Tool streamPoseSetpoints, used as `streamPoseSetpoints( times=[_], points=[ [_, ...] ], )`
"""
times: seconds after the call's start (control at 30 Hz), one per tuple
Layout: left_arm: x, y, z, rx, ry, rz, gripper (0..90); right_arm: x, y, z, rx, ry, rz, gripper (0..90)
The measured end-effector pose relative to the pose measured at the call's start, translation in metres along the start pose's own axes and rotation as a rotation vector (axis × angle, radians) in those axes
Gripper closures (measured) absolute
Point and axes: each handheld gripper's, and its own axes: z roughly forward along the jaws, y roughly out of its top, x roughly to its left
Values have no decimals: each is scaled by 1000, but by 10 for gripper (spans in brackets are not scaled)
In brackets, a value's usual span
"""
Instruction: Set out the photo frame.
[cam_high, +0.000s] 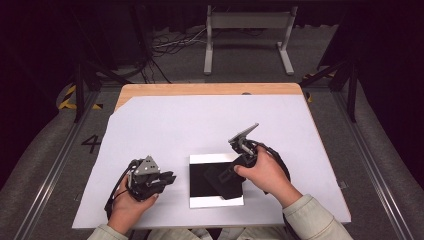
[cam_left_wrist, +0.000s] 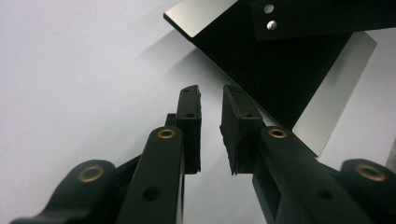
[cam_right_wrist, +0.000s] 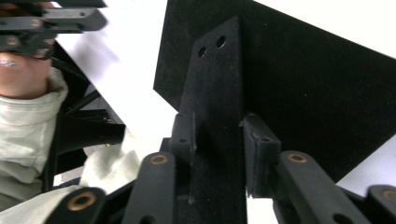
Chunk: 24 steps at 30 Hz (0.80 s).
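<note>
Right gripper (cam_right_wrist: 217, 140) is where the action is: your jaws sit on either side of a flat black strip (cam_right_wrist: 215, 107) with two small holes at its far end, and in the right gripper view the pads look pressed up against its edges, so I'd call that a grip, though the right-hand pad might still have a hair of slack. In the high view that same gripper (cam_high: 231, 172) sits just right of centre, low in the frame, with the strip lying over the black pad (cam_high: 212, 180).

That pad sits on a white card (cam_high: 216, 201) near the bottom middle of the frame, on top of the big white sheet (cam_high: 175, 125) covering the table. From the left gripper view you can see the pad's corner and the strip's holed end (cam_left_wrist: 299, 18) in the upper right.

Left gripper (cam_left_wrist: 210, 123) is idle: jaws a little apart, nothing between them, resting over bare sheet at the lower left of the high view (cam_high: 167, 179).

Progress-wise, I'd say you're at the grab stage. The strip looks caught but not lifted, since it's still lying flat against the pad. Whatever comes after, lifting it or moving it off, is all still ahead, and your left hand hasn't joined in.
</note>
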Motion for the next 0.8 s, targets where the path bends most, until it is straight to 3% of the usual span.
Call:
streamPoseSetpoints(
  times=[0.23, 0.47, 0.63, 0.8],
  points=[
    [0, 0, 1, 4, 0, 2, 779, 6, -2, -7, -29, 58, -35, 782],
    [0, 0, 1, 3, 7, 3, 779, 17, -5, -12, -70, 159, -72, 860],
    [0, 0, -1, -7, 14, 6, 780, 28, -7, -14, -92, 167, -122, 876],
    [0, -1, -1, -6, 16, 1, 780, 37, -12, -19, -147, 135, -184, 879]
  ],
)
